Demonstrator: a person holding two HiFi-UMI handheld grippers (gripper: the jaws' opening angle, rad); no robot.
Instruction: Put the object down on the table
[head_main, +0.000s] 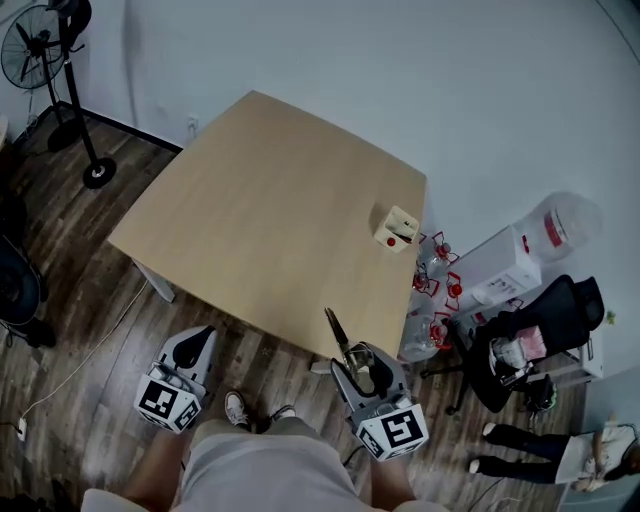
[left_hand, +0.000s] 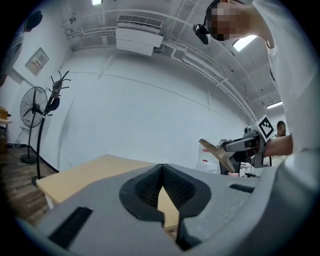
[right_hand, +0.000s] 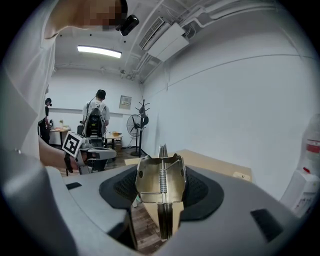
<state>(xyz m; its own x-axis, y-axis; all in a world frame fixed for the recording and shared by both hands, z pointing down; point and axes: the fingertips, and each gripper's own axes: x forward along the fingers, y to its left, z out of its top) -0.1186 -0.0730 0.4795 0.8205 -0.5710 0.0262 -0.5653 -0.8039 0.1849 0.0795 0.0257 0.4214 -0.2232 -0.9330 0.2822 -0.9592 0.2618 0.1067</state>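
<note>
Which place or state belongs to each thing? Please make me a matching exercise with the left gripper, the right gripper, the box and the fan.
Things:
1. left gripper
2. right gripper
3. box
4. fan

Places or states:
A. stands on the floor, past the far left side of the table
B. fingers shut on a metal clip
C. lies on the table near its right edge
D. fingers shut, nothing between them

Pairs: 1-D, 2-B, 3-C, 4-A
</note>
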